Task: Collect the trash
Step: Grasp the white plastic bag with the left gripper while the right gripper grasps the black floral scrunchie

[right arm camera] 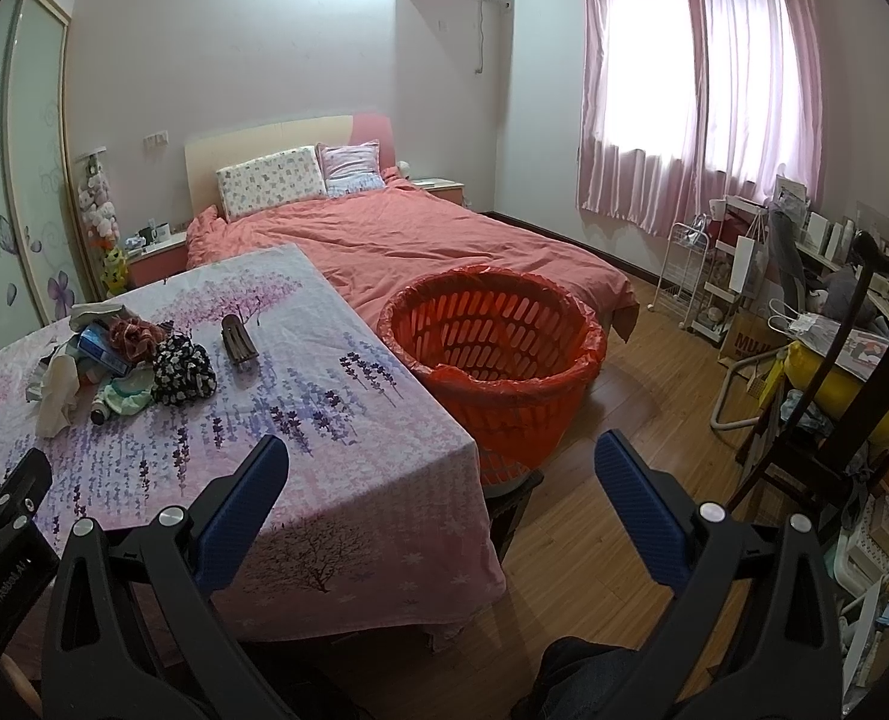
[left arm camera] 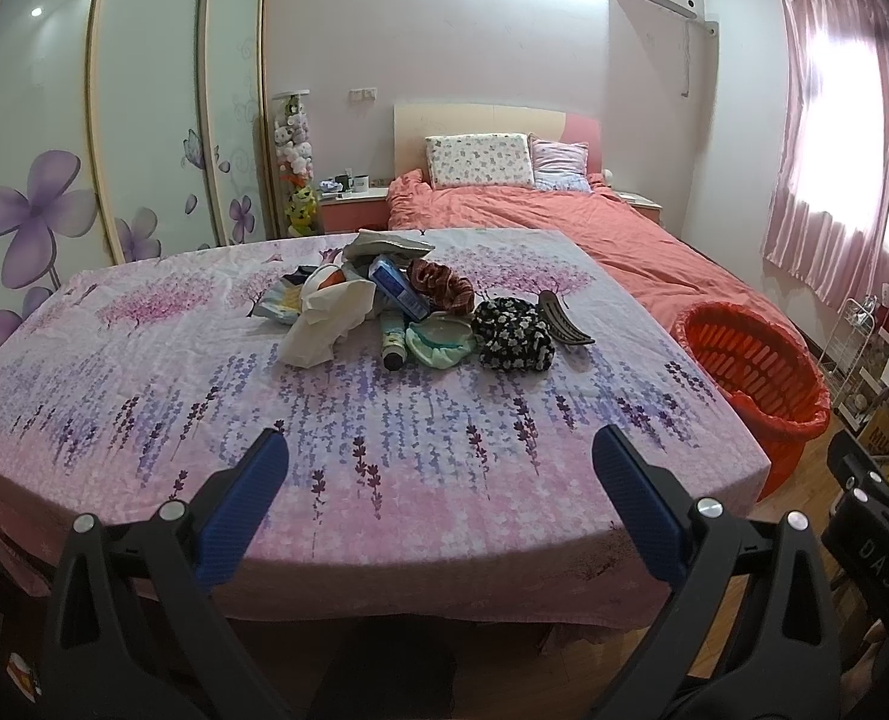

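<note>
On the worktop [left arm camera: 144, 396], draped in a pink and lavender flower-print cloth, a heap of trash and small things lies toward the far side, well apart from both tools. A crumpled white tissue or plastic wrapper [left arm camera: 330, 315] forms the left flank of the heap. Just right of it lie a blue rectangular packet [left arm camera: 397, 291] and a small pale tube with a dark cap [left arm camera: 392, 342], the cap pointing toward the near edge. A pale green crumpled wrapper [left arm camera: 438, 345] touches the tube's right side, and a black fabric pouch with white flowers [left arm camera: 513, 333] sits right of that. Behind the pouch lies a brown ruffled scrunchie [left arm camera: 441, 288], and just right of the pouch a dark curved hair clip [left arm camera: 564, 327].

An orange slotted plastic basket lined with a red bag [right arm camera: 492, 348] stands just beyond the worktop's right edge, between it and the bed with a salmon-pink quilt [right arm camera: 432, 240].

The left hand-held gripper [left arm camera: 441, 462] hangs over the near edge of the worktop, its blue-padded fingers spread wide with nothing between them. The right hand-held gripper [right arm camera: 441, 465] is at the worktop's near right corner, fingers likewise wide apart and holding nothing, with the basket straight ahead of it.
</note>
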